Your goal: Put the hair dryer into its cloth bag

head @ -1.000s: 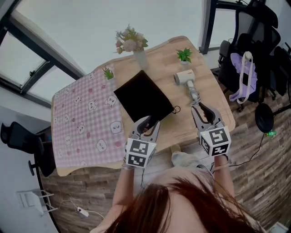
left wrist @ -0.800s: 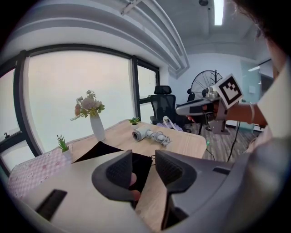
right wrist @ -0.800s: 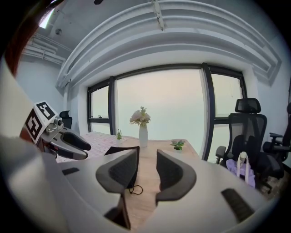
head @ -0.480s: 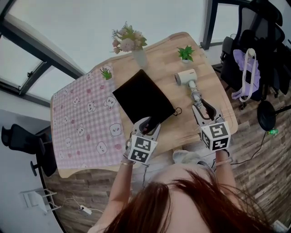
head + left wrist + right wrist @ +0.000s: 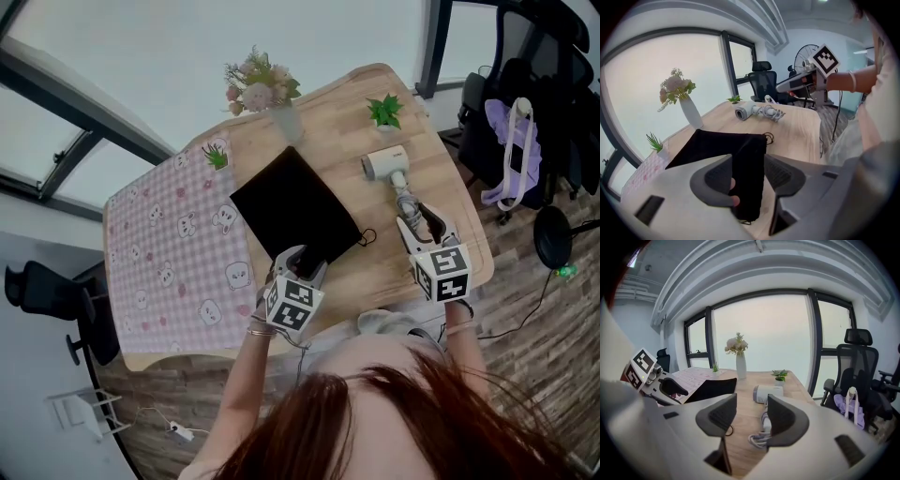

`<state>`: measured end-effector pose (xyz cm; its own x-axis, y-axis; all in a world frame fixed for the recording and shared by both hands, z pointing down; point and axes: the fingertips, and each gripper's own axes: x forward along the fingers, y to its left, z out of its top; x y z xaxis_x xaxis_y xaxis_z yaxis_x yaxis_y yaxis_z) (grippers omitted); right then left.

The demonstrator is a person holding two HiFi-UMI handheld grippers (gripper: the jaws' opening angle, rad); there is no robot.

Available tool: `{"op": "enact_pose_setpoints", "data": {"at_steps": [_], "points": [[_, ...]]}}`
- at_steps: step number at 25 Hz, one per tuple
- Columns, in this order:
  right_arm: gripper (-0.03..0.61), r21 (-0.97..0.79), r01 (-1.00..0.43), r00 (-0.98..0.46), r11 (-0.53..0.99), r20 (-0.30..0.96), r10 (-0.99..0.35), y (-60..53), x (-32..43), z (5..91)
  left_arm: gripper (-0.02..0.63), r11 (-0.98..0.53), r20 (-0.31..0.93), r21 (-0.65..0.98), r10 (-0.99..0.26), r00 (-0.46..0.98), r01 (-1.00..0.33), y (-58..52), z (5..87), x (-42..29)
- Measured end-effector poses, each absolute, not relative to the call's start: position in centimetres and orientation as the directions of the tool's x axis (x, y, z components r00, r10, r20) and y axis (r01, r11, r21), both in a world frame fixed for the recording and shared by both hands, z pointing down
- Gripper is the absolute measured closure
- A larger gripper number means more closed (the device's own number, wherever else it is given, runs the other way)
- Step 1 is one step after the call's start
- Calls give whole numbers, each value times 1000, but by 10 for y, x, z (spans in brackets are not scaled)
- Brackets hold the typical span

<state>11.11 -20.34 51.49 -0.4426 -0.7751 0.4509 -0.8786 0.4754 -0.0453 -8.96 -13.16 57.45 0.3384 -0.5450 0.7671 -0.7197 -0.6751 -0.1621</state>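
The left gripper has its jaws wide apart, having just been opening, and a near fold of the black cloth bag stands between them without being clamped. The rest of the bag lies flat on the wooden table, stretching away from the gripper. The right gripper also has its jaws apart, just opening too, and holds nothing. It hovers near the table's front edge, pointed at the coiled cord of the white hair dryer. The dryer lies on its side on the table, just to the right of the bag and apart from it. A pink checked cloth covers the table's left end. At the far edge stand a vase of flowers and a small potted plant.
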Motion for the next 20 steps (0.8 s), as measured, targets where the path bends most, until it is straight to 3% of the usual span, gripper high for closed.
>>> {"op": "enact_pose_setpoints", "data": {"at_steps": [20], "points": [[282,-23,-877,-402,480,583,-706,-254,115,592,414,-711,868,-133,-420,265,-690,-143,628,-105]]}}
